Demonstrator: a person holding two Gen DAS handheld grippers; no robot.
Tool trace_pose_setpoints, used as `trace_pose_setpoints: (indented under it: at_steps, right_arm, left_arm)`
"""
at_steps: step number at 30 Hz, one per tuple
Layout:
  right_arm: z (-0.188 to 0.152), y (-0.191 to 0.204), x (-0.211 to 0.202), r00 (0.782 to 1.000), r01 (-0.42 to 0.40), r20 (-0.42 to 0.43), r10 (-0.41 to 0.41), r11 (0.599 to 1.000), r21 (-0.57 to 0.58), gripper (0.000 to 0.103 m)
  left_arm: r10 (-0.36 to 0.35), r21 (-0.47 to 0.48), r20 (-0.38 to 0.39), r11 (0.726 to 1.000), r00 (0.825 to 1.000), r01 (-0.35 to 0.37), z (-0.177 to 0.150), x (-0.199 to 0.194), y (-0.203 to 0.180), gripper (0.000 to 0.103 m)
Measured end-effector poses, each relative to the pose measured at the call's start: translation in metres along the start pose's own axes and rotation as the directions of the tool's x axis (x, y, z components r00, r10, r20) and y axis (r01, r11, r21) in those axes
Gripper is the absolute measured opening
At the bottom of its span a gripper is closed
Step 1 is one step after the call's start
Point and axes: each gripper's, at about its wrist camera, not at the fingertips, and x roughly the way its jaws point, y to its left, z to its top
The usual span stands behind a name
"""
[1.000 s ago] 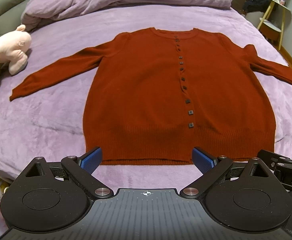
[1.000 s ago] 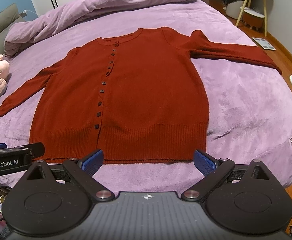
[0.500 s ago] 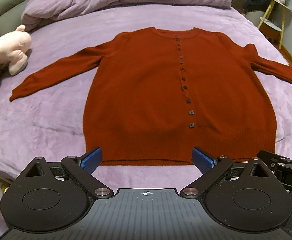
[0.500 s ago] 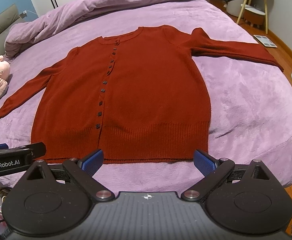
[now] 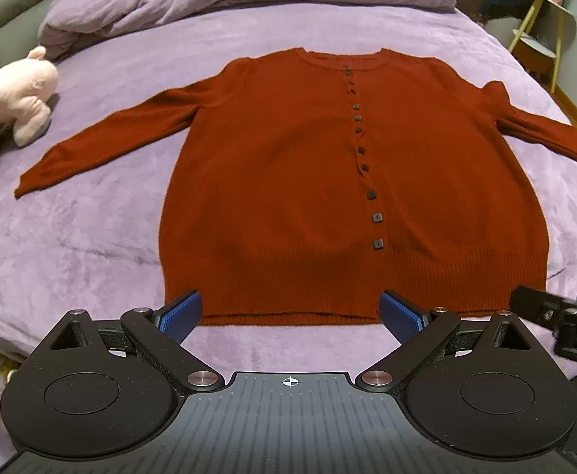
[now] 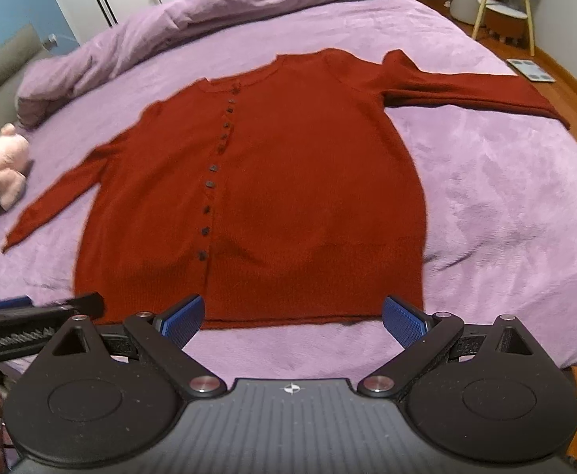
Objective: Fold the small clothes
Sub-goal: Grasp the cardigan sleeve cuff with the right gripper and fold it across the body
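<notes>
Just cardigan (image 5: 288, 181) hem before spread fingers (image 5: 179, 312).

The left gripper (image 5: 290, 312) and the right gripper (image 6: 292, 314) sit side by side, level and pointing forward, each with its jaws spread wide and nothing between the blue pads (image 5: 181, 311).

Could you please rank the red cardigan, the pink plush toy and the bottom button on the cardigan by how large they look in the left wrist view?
1. red cardigan, far the largest.
2. pink plush toy, partly cut off at the frame edge.
3. bottom button, tiny.
</notes>
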Motion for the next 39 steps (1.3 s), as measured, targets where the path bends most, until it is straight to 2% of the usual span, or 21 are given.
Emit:
trace_pose_setpoints:
  at_steps: [3,5,7,8,10,14,15,17,19,21,24,26,30,33,37,38,39]
  right_arm:
    - [0.000,-0.012,-0.005,0.989,-0.125,0.079,0.122,0.992,0.033,0.097]
    - [-0.002,-0.020,-0.012,0.966,-0.180,0.190,0.173,0.983,0.021,0.097]
    - [-0.004,-0.028,-0.016,0.937,-0.188,0.290,0.194,0.981,-0.047,0.097]
    - [-0.002,-0.032,-0.016,0.931,-0.171,0.316,0.184,0.983,-0.068,0.097]
    - [0.004,-0.048,-0.012,0.927,-0.140,0.346,0.144,0.989,-0.037,0.097]
    - [0.032,-0.110,0.006,0.933,-0.120,0.357,0.056,0.980,0.161,0.096]
    - [0.039,-0.129,0.012,0.926,-0.116,0.376,0.027,0.970,0.215,0.090]
    - [0.057,-0.176,0.026,0.919,-0.100,0.391,-0.043,0.936,0.338,0.081]
    - [0.072,-0.219,0.042,0.908,-0.095,0.408,-0.097,0.900,0.425,0.064]
    - [0.089,-0.259,0.061,0.903,-0.093,0.407,-0.139,0.861,0.500,0.054]
    - [0.111,-0.311,0.090,0.901,-0.082,0.382,-0.204,0.787,0.612,0.048]
    - [0.118,-0.341,0.111,0.905,-0.071,0.351,-0.241,0.727,0.683,0.048]
    - [0.125,-0.371,0.132,0.898,-0.118,0.356,-0.258,0.639,0.760,0.042]
    - [0.133,-0.389,0.142,0.888,-0.157,0.381,-0.258,0.609,0.777,0.036]
    - [0.145,-0.411,0.160,0.894,-0.201,0.378,-0.240,0.540,0.817,0.011]
    - [0.145,-0.413,0.161,0.895,-0.211,0.380,-0.235,0.527,0.823,0.009]
    - [0.147,-0.412,0.158,0.894,-0.205,0.378,-0.241,0.531,0.822,0.008]
  left_arm:
    - [-0.008,-0.007,-0.013,1.000,1.000,0.008,0.000,0.006,0.000,0.099]
    - [-0.010,-0.008,-0.019,1.000,1.000,0.010,0.001,0.010,0.001,0.099]
    - [-0.017,-0.010,-0.021,1.000,1.000,0.016,0.000,0.013,0.001,0.099]
    - [-0.022,-0.014,-0.021,1.000,1.000,0.022,0.000,0.016,0.002,0.099]
    - [-0.038,-0.026,-0.026,0.999,0.999,0.037,0.001,0.022,0.005,0.099]
    - [-0.031,-0.076,-0.023,0.997,0.999,0.029,0.009,0.038,0.013,0.099]
    - [-0.024,-0.085,-0.019,0.996,1.000,0.022,0.011,0.043,0.014,0.099]
    - [-0.010,-0.094,-0.012,0.996,1.000,0.009,0.019,0.055,0.017,0.099]
    - [0.000,-0.106,-0.012,0.994,1.000,-0.001,0.028,0.070,0.021,0.099]
    - [0.022,-0.140,-0.002,0.990,1.000,-0.022,0.037,0.084,0.025,0.099]
    - [0.038,-0.176,0.021,0.984,0.999,-0.033,0.049,0.101,0.025,0.099]
    - [0.036,-0.182,0.009,0.983,0.999,-0.034,0.056,0.114,0.023,0.099]
    - [0.050,-0.152,-0.051,0.987,0.997,-0.057,0.060,0.139,0.014,0.099]
    - [0.056,-0.142,-0.092,0.987,0.994,-0.069,0.057,0.152,0.012,0.099]
    - [0.039,-0.168,-0.084,0.984,0.996,-0.053,0.052,0.157,0.016,0.101]
    - [0.032,-0.172,-0.089,0.984,0.996,-0.047,0.051,0.158,0.018,0.101]
    - [0.023,-0.173,-0.097,0.984,0.995,-0.040,0.052,0.160,0.019,0.102]
